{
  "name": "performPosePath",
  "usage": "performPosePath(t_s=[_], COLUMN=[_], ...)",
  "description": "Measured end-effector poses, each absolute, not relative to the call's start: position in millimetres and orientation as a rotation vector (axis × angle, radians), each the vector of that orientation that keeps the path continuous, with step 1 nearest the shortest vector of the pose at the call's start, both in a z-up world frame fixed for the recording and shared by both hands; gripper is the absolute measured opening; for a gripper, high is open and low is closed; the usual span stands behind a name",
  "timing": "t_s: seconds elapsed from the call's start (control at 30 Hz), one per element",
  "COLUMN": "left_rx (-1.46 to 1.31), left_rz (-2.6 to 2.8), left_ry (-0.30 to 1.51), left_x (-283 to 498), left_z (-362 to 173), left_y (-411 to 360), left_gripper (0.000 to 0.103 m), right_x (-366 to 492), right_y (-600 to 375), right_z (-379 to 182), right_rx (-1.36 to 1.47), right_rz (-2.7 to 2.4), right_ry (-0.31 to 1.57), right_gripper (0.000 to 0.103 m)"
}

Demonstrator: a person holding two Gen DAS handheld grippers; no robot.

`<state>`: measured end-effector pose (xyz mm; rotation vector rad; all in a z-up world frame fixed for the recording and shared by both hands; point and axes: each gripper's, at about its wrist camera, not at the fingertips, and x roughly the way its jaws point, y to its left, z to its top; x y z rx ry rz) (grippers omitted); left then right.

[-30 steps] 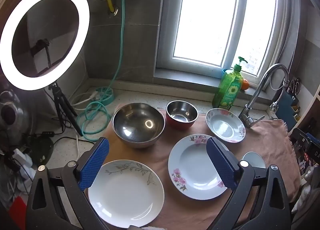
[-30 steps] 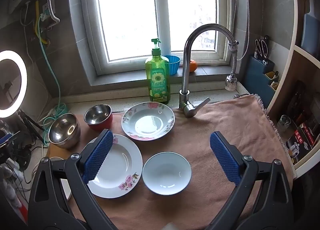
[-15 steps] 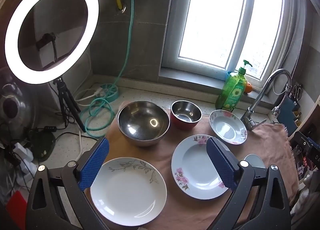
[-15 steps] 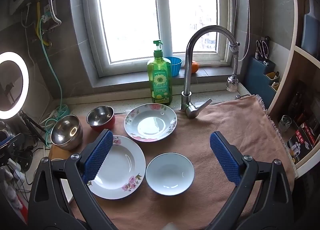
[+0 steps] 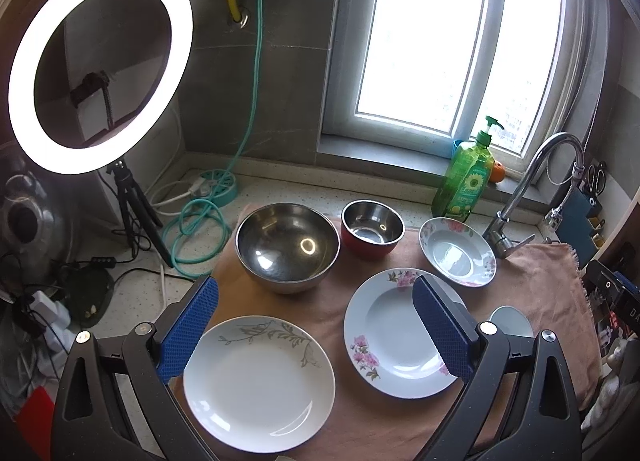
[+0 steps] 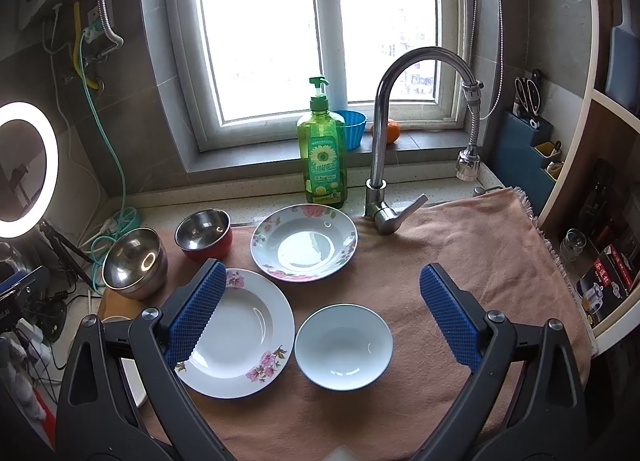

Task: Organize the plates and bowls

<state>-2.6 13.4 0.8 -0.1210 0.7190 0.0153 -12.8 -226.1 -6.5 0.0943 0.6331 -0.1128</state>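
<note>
On a pink cloth lie a white plate with a grey leaf print, a pink-flowered plate, a flowered deep plate, a small white bowl, a large steel bowl and a red-sided steel bowl. My left gripper is open and empty, above the two front plates. My right gripper is open and empty, above the white bowl.
A tap and green soap bottle stand behind the dishes below the window. A ring light on a tripod, a coiled green hose and cables are at the left. Shelves stand at the right.
Both grippers have drifted slightly back and up; the dishes sit a little lower and farther in both views. Nothing on the cloth has moved. Both grippers stay open.
</note>
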Motion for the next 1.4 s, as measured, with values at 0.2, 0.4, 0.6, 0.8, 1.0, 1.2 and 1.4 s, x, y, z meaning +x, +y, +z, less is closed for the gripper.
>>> performPosePath(t_s=[0.2, 0.4, 0.6, 0.8, 1.0, 1.2, 1.4], left_rx=[-0.131, -0.13, -0.133, -0.129, -0.128, -0.132, -0.13], left_rz=[0.017, 0.017, 0.015, 0.011, 0.009, 0.005, 0.0], left_ry=[0.732, 0.728, 0.732, 0.736, 0.741, 0.741, 0.741], left_x=[0.2, 0.1, 1.6, 2.5, 3.6, 4.3, 4.0], left_z=[-0.8, -2.0, -2.7, -2.3, -3.0, -4.2, -4.5], left_y=[14.4, 13.2, 12.3, 10.4, 10.3, 10.3, 8.6], left_gripper=[0.098, 0.098, 0.098, 0.098, 0.098, 0.098, 0.098], right_x=[-12.0, -11.8, -11.3, -11.1, -8.4, -7.1, -6.8], right_y=[-224.9, -224.6, -224.6, -223.7, -221.8, -221.1, -221.9], right_z=[-6.8, -6.5, -6.2, -7.0, -8.7, -10.5, -9.9], right_rx=[0.093, 0.095, 0.094, 0.092, 0.091, 0.089, 0.089], right_rz=[-0.112, -0.113, -0.114, -0.116, -0.111, -0.113, -0.112], right_ry=[0.631, 0.632, 0.632, 0.632, 0.639, 0.637, 0.638], right_gripper=[0.099, 0.099, 0.099, 0.099, 0.099, 0.099, 0.099])
